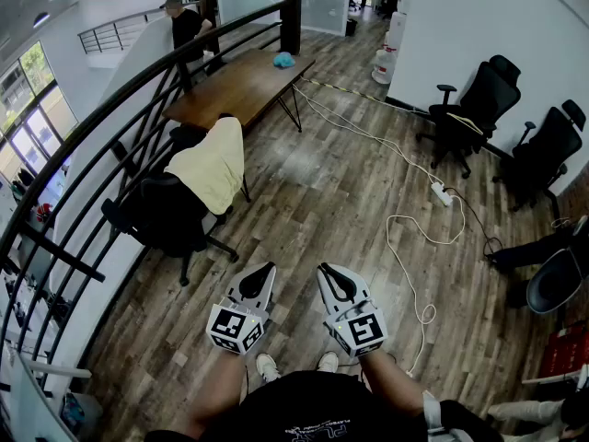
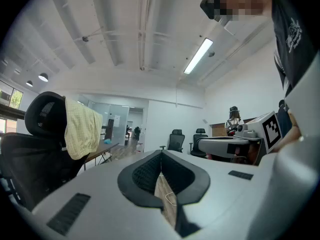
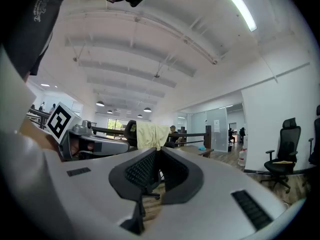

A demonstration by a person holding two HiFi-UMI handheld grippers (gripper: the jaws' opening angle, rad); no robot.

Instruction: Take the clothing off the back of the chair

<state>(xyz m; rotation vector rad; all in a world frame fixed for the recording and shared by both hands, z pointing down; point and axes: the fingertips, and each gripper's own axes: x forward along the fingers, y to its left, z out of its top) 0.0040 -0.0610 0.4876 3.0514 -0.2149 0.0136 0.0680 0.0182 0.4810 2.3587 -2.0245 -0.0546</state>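
Note:
A pale yellow garment (image 1: 213, 164) hangs over the back of a black office chair (image 1: 166, 215) beside the railing, ahead and to the left of me. My left gripper (image 1: 267, 267) and right gripper (image 1: 324, 268) are held level side by side in front of me, well short of the chair. Both are shut with nothing between their jaws. The left gripper view shows its jaws (image 2: 161, 151) meeting at the tip, with the garment (image 2: 82, 131) on the chair (image 2: 35, 154) at the left. From the right gripper (image 3: 157, 149), the garment (image 3: 151, 135) lies straight ahead in the distance.
A black railing (image 1: 110, 127) runs along the left. Past the chair stands a long wooden table (image 1: 241, 81) with a blue item (image 1: 283, 60), and a person (image 1: 189, 26) stands beyond it. A white cable (image 1: 405, 219) and power strip (image 1: 440, 194) cross the floor. More black chairs (image 1: 469, 109) stand at the right wall.

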